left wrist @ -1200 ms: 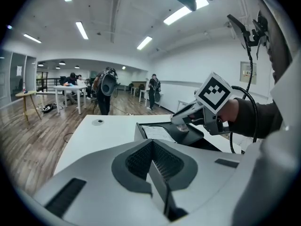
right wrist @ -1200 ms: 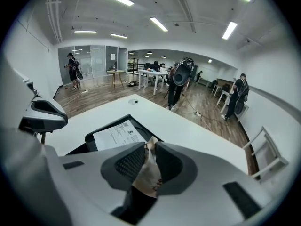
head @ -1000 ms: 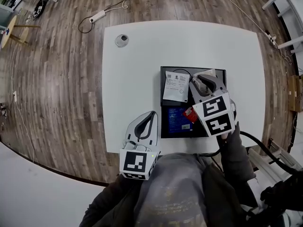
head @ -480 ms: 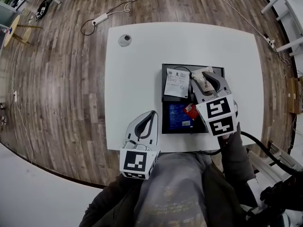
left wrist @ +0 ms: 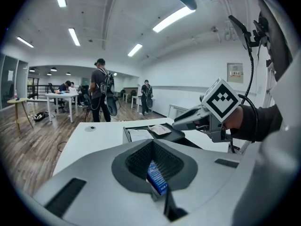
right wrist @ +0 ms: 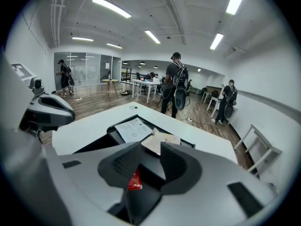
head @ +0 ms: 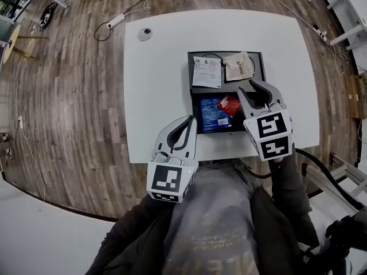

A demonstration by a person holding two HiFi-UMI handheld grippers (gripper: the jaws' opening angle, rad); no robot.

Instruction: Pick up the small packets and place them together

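- Four small packets: one white packet (head: 207, 72), one beige packet (head: 238, 66), one red packet (head: 229, 105), one blue packet (head: 213, 116).
- One black tray (head: 195, 103).
- One white worktop (head: 155, 85).
- Two grippers: left gripper (head: 186, 119), right gripper (head: 249, 86).
- One round grey disc (head: 145, 34).

We look down on a wood-plank floor (head: 69, 96) with a power strip (head: 117, 20) lying beyond a white square table (head: 160, 67). Around us are long ceiling lights (right wrist: 111, 7), white walls (left wrist: 188, 86), a glass partition (right wrist: 87, 69) and distant desks (left wrist: 61, 97).
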